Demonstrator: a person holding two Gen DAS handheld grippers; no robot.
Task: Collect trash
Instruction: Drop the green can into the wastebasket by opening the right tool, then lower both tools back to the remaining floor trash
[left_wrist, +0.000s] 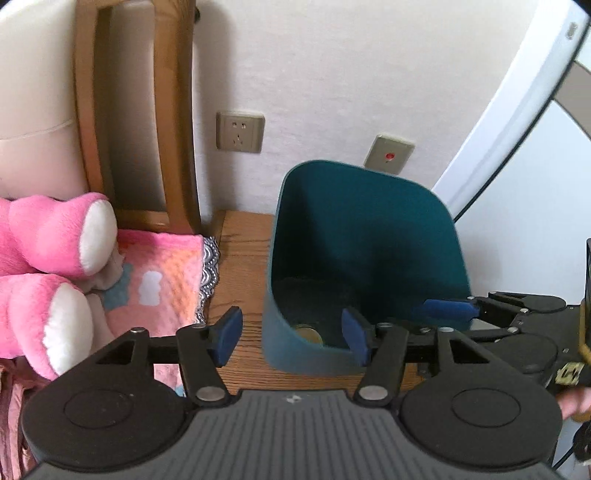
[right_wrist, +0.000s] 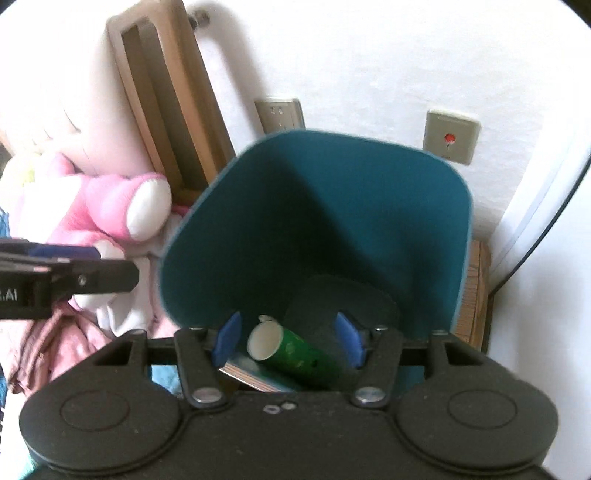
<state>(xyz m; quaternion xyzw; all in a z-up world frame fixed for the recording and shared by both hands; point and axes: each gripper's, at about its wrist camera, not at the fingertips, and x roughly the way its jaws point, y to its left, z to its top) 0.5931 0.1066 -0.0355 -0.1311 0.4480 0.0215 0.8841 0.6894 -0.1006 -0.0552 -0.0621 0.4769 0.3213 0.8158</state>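
A teal trash bin stands on a wooden bedside table. My left gripper is open and astride the bin's near wall, one finger outside and one inside, holding nothing. A round gold object lies at the bin's bottom. In the right wrist view, my right gripper is open over the bin. Below its fingers lie a green tube with a white open end and a flat striped-edged card. The pads do not touch the tube.
A pink plush toy and a pink quilt lie on the bed to the left. A wooden headboard and wall sockets stand behind. A white door frame rises at the right.
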